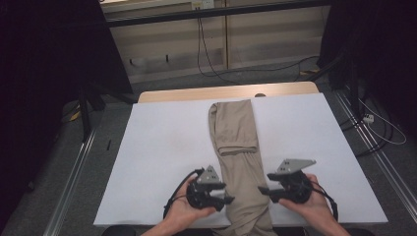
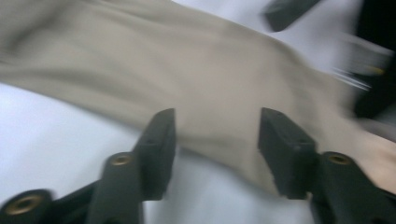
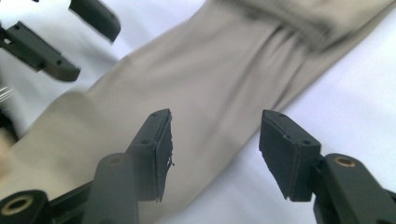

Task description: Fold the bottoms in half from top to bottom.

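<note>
Table (image 1: 162, 142): white top, wooden strip along the far edge, carrying the whole job.

Trousers (image 1: 235, 147): beige, folded lengthwise into one narrow strip down the middle of the table; far end near the wooden edge, near end hanging over the edge by the person.

Long axis: near-to-far across the table, almost straight, leaning slightly left toward the near end.

Fold line: a cross edge about midway along the strip, likely a hem or a doubled-over layer; too soft to say which.

Step in hand: judged a pause between grips while folding, both hands flanking the near part of the strip.

Left gripper (image 1: 227, 198): at the left edge of the cloth, jaws about half apart, nothing pinched; in the left gripper view, cloth lying beyond the tips (image 2: 215, 135).

Right gripper (image 1: 262, 191): at the right edge of the cloth, jaws about half apart, also holding nothing; same in the right gripper view (image 3: 215, 140).

Next move: probably closing on both edges at matching points, then lifting evenly and carrying the near end toward the far end; needs level hands to keep the strip straight.
</note>
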{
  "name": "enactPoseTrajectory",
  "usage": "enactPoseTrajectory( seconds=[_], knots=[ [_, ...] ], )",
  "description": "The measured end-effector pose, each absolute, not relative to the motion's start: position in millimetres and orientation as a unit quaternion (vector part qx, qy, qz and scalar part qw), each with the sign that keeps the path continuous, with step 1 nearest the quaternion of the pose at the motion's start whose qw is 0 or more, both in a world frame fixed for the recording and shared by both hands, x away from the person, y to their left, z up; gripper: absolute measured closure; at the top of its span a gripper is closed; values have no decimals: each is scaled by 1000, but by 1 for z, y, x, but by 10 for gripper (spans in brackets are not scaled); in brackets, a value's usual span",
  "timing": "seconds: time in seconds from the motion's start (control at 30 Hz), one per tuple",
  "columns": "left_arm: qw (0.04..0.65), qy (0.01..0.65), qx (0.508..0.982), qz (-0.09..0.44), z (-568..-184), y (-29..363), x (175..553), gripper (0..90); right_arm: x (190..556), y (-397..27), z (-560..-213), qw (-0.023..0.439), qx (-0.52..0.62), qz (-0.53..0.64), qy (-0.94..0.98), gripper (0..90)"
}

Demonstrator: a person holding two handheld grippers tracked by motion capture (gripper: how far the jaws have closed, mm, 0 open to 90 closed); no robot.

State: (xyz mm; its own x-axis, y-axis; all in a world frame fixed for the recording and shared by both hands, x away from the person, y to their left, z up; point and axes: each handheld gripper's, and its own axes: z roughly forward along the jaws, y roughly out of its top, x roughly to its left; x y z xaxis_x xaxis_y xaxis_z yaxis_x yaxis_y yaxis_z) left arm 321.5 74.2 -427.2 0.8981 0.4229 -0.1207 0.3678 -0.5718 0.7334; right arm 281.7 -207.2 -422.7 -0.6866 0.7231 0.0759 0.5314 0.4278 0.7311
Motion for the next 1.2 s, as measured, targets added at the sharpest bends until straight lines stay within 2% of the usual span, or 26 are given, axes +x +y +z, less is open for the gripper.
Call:
enactPoseTrajectory(
  seconds=[0.07, 0.17, 0.3, 0.4, 0.47, 0.57, 0.83, 0.93, 1.0, 1.07, 1.13, 1.2],
  knots=[
    [416, 250, 873, 50, -426, 75, 344, 401, 308, -207, -418, 132, 375, 388, 831, 468],
    [417, 272, 863, 84, -425, 74, 376, 403, 342, -202, -417, 157, 372, 376, 834, 468],
    [414, 299, 854, 94, -429, 69, 409, 417, 382, -197, -428, 164, 383, 373, 829, 413],
    [407, 305, 858, 71, -438, 63, 425, 385, 395, -189, -439, 169, 379, 356, 837, 379],
    [388, 289, 870, 98, -444, 59, 429, 378, 399, -185, -441, 188, 373, 341, 842, 374],
    [398, 303, 859, 106, -447, 60, 435, 390, 405, -183, -440, 202, 378, 339, 837, 454],
    [418, 317, 844, 110, -440, 62, 450, 681, 412, -177, -442, 208, 369, 349, 836, 567],
    [414, 309, 849, 115, -443, 60, 453, 716, 411, -176, -441, 213, 360, 352, 837, 559],
    [417, 313, 846, 108, -446, 58, 455, 721, 411, -175, -442, 212, 356, 351, 840, 495],
    [417, 318, 845, 103, -448, 56, 457, 724, 411, -173, -445, 213, 353, 343, 844, 495],
    [416, 318, 846, 101, -448, 55, 459, 723, 413, -173, -447, 214, 358, 344, 841, 557],
    [414, 315, 849, 97, -448, 55, 458, 694, 414, -174, -444, 204, 365, 354, 836, 699]
  ],
)
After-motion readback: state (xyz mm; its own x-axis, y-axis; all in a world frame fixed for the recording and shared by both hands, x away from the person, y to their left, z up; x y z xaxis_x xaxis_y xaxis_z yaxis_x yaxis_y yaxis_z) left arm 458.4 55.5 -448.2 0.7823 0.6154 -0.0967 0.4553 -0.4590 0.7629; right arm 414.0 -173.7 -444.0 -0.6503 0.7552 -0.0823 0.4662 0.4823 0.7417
